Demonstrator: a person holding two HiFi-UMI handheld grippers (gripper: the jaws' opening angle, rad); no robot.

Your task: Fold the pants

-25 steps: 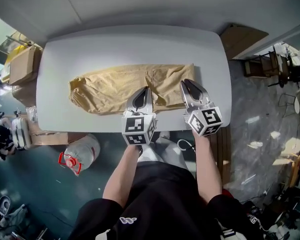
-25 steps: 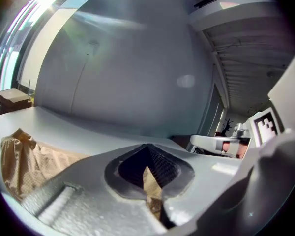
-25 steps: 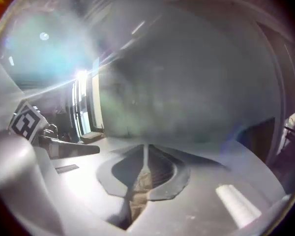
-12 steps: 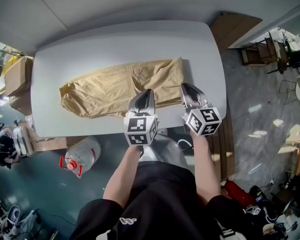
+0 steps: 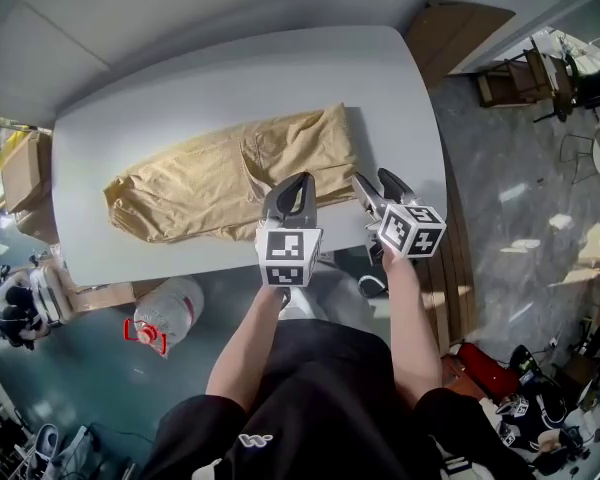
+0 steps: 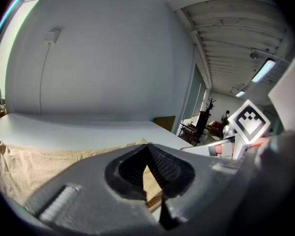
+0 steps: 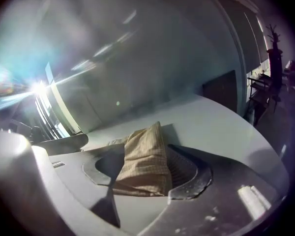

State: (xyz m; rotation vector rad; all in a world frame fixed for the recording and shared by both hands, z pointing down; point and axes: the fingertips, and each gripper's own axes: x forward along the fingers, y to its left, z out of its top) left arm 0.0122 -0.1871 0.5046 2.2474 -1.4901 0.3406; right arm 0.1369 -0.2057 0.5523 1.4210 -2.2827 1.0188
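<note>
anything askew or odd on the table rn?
The pants lie at a slant across the table, not square to its edges, and their end at the head view's left is rumpled. A humped corner sits between the right claw's jaws, which have just been opening. Nothing looks spilled or damaged.

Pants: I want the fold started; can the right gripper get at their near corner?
Probably yes: the right gripper has just been opening its jaws; a corner of the pants lies between them, and nothing blocks it.
</note>
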